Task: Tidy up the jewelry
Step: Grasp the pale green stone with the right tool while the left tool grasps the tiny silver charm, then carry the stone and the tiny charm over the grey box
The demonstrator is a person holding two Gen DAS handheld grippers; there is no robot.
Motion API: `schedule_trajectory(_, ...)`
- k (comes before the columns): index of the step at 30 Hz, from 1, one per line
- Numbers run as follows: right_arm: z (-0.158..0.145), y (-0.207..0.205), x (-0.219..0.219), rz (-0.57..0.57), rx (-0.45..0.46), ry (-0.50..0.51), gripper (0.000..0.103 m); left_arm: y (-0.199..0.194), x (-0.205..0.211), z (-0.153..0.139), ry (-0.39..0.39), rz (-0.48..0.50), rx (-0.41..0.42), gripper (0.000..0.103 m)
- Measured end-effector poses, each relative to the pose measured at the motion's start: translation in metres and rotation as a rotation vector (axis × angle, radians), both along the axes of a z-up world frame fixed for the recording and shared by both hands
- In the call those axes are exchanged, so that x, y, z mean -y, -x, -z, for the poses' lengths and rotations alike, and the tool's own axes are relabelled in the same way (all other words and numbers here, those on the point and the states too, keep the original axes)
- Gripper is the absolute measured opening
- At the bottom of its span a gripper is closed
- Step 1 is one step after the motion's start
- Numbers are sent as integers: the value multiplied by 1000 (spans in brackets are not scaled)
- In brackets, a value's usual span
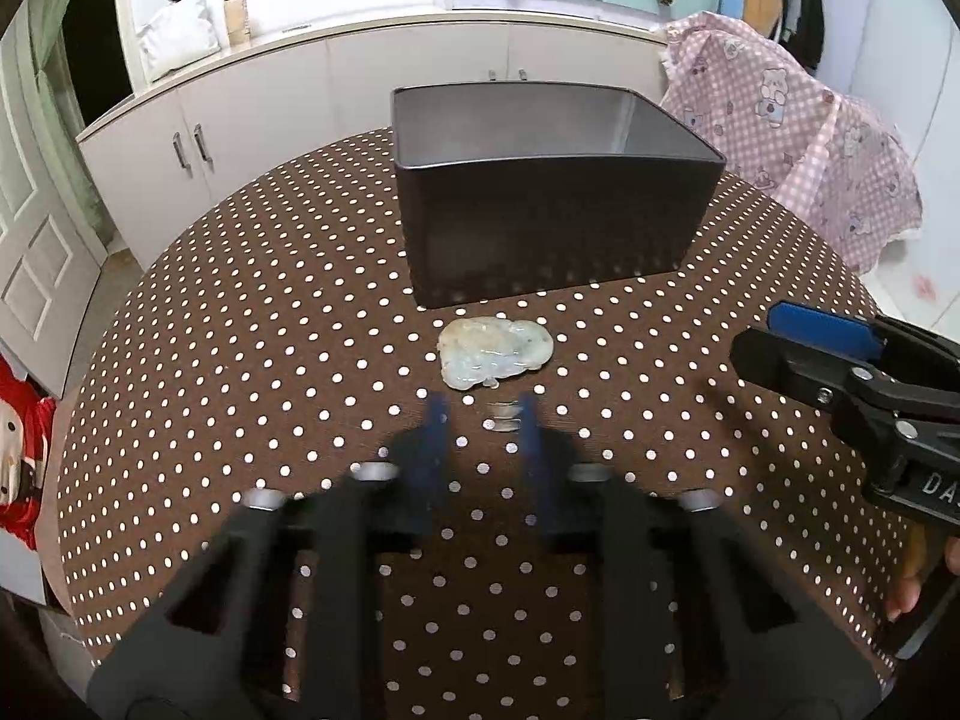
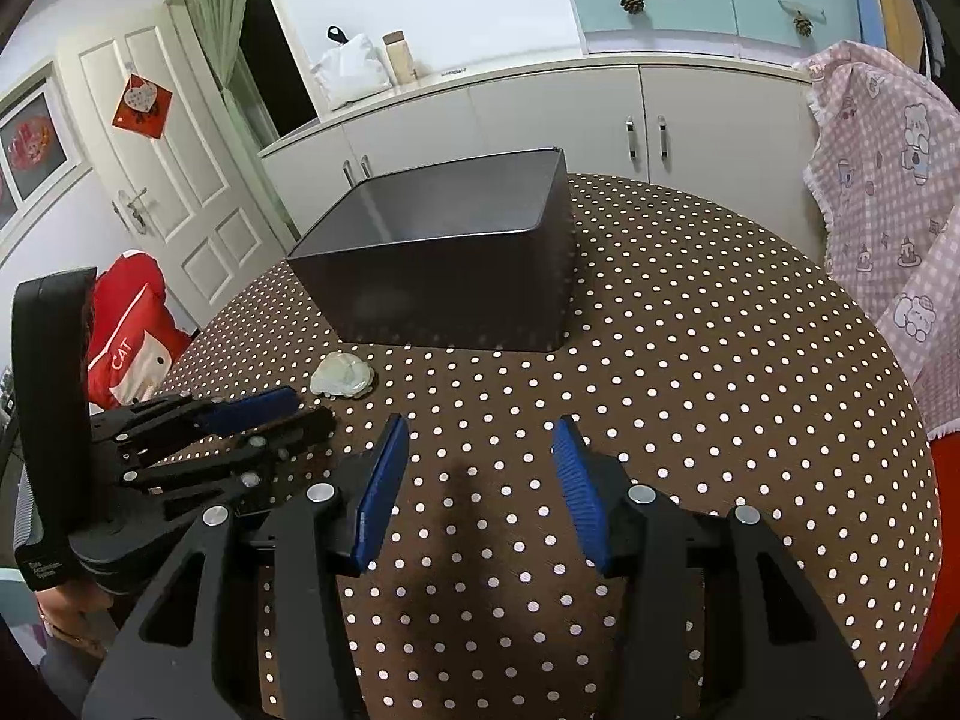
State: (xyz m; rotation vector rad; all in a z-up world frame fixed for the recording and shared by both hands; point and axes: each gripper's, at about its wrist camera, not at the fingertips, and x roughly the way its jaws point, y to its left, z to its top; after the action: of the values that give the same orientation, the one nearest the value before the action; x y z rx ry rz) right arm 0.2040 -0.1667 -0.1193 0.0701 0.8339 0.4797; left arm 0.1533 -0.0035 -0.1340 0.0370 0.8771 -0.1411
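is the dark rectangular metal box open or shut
Open. The dark rectangular metal box has no lid on it, and both views look down onto its bare grey inner walls. Its floor is mostly hidden, so whether it is empty cannot be told.

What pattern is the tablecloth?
Brown with white polka dots; clearest in the right wrist view.

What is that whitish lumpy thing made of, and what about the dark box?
The pendant looks like carved jade or similar stone: pale, milky, slightly see-through, glossy bumps. It could be glass or resin. The box looks like metal, dark grey, smooth satin walls with soft reflections of the dotted cloth; painted tin is my guess.
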Motion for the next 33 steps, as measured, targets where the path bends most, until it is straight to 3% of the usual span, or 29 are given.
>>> schedule_trajectory(9,3,-9,-47,-60,-29,66,47,13,-42,-16,80,-88,68,9)
schedule_trajectory(15,6,-20,-92,-114,-35,128,54,12,-73,-23,99,-154,83,9)
schedule_trajectory(22,18,-32,-125,-151,-23,220,58,11,-85,-25,101,-159,84,8)
schedule_trajectory(24,20,-29,-133,-170,16,296,56,9,-85,-25,98,-159,81,9)
schedule_trajectory(25,20,-28,-132,-174,15,298,52,8,-84,-25,99,-160,80,9)
schedule_trajectory(26,19,-28,-129,-176,15,299,40,8,-86,-25,100,-160,81,9)
schedule_trajectory(33,15,-19,-98,-169,-4,254,40,3,-74,-37,99,-115,94,9)
